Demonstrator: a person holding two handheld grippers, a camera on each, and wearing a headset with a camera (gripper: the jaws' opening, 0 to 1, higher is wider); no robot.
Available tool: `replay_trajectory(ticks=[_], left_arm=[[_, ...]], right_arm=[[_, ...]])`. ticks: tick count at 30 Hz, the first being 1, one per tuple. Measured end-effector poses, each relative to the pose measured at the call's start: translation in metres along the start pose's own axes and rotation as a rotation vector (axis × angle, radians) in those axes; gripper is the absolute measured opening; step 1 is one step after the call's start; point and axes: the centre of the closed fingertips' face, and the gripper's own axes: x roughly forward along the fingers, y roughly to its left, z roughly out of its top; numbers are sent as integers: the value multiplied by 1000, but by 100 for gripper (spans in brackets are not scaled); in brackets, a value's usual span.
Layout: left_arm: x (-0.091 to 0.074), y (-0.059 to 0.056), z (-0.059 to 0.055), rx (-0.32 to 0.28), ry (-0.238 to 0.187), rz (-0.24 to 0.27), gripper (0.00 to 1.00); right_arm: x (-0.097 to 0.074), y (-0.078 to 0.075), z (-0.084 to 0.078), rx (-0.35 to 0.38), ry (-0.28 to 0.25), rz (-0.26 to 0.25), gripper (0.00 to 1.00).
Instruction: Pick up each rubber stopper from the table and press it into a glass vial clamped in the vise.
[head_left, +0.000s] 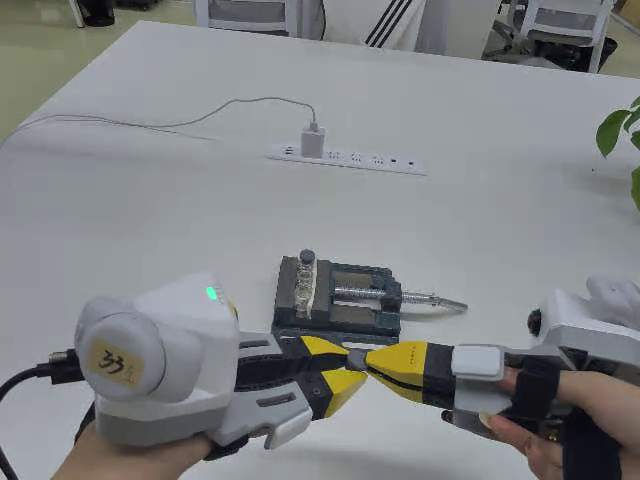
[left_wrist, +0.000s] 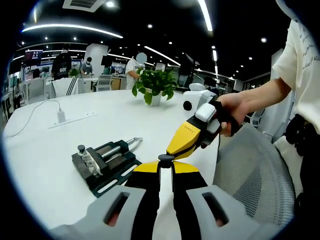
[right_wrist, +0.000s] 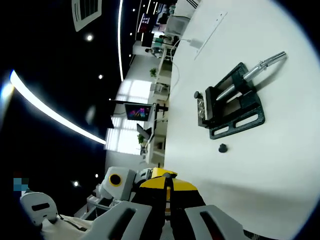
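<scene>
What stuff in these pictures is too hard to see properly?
Which jaws hold the stopper: in the head view, the tips of the left gripper and right gripper meet over it.
How many vials the vise holds: in all views the clear glass is too small.
Which way up the loose stopper lies: too small in the right gripper view.
The whole plant: cut off by the head view's right edge.
</scene>
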Motion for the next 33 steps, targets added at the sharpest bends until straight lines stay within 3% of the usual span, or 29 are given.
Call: replay_trajectory(ticks=[18,22,26,29,33], left_arm=[[-4,-3,0,21,5,-16,4],[-3,-4,1,28,10,-18,4],[-2,-3,2,31,15,-16,4],[-2,-2,1,27,20,-13,4],[-2,-2,0,23,27,-15,4]], right_arm=[[0,3,-6,0,14,17,0],[-1,4,-5,-45,11,27,0],[-2,7,-4,-151,4,30,0],[-3,9,-1,-201,-7,22,17],[-6,0,-3,-358,28,-34,36]])
